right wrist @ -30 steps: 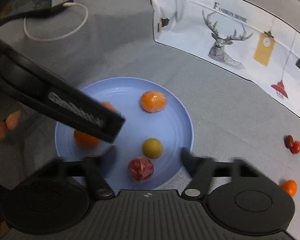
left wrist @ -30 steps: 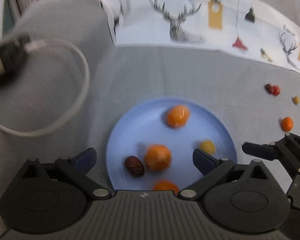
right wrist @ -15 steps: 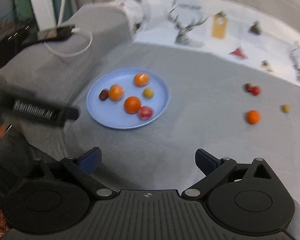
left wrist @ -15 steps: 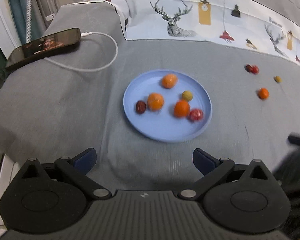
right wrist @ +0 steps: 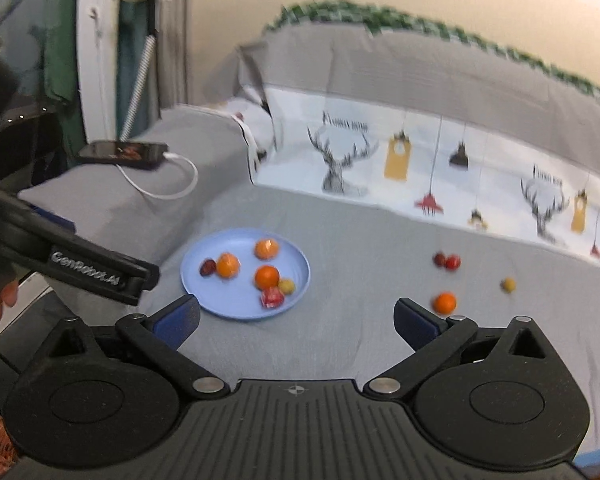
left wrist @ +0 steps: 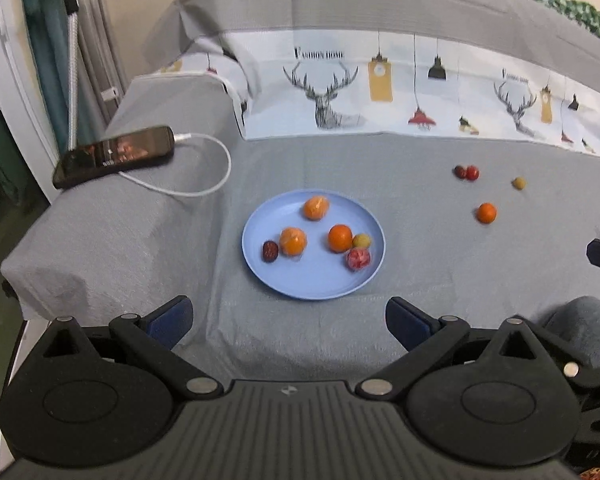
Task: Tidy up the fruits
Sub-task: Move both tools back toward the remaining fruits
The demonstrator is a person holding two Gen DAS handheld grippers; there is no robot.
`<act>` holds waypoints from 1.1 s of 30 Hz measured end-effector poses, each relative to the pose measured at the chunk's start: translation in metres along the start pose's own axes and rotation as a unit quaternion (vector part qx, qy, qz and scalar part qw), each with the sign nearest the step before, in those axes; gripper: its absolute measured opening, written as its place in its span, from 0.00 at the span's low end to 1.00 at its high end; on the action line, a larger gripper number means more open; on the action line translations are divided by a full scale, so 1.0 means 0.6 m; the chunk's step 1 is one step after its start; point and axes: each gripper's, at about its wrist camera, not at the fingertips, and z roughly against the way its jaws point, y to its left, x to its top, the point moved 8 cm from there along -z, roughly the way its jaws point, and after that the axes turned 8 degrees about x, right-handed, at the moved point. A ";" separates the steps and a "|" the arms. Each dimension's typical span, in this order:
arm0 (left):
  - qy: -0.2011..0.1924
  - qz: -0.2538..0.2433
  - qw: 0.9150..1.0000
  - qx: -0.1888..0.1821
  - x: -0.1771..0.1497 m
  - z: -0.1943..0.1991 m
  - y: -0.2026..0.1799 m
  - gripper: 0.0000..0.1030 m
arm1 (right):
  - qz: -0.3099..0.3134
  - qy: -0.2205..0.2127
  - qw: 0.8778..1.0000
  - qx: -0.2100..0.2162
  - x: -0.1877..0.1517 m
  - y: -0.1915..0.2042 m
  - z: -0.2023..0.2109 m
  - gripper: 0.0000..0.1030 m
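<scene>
Left wrist: date [left wrist: 270,251] lengthwise upright

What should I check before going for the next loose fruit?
1. Right tongs empty, jaws opening: ok.
2. Left tongs open and empty: ok.
3. Blue plate has free room: ok.
4. Orange fruit on the grey cover, nothing over it: ok.
5. Two red fruits touching each other, single pick: not ok.
6. Phone and its cable lie clear of the plate: ok.

Six fruits lie on the plate [left wrist: 260,272] mid-bed [left wrist: 420,280]; four more [left wrist: 487,213] lie loose to its right; a phone [left wrist: 116,156] sits behind-left.
</scene>
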 end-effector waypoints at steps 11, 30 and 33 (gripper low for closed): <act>-0.020 0.016 1.000 0.003 -0.002 0.037 0.016 0.99 | 0.015 -0.020 1.000 0.003 0.009 0.021 0.025 0.99; -0.013 0.006 1.000 0.006 -0.001 0.019 0.017 0.99 | 0.005 -0.003 1.000 0.011 -0.001 0.018 0.015 0.99; -0.007 0.000 1.000 0.006 -0.003 0.009 0.012 1.00 | 0.001 0.001 1.000 0.012 -0.004 0.014 0.007 0.99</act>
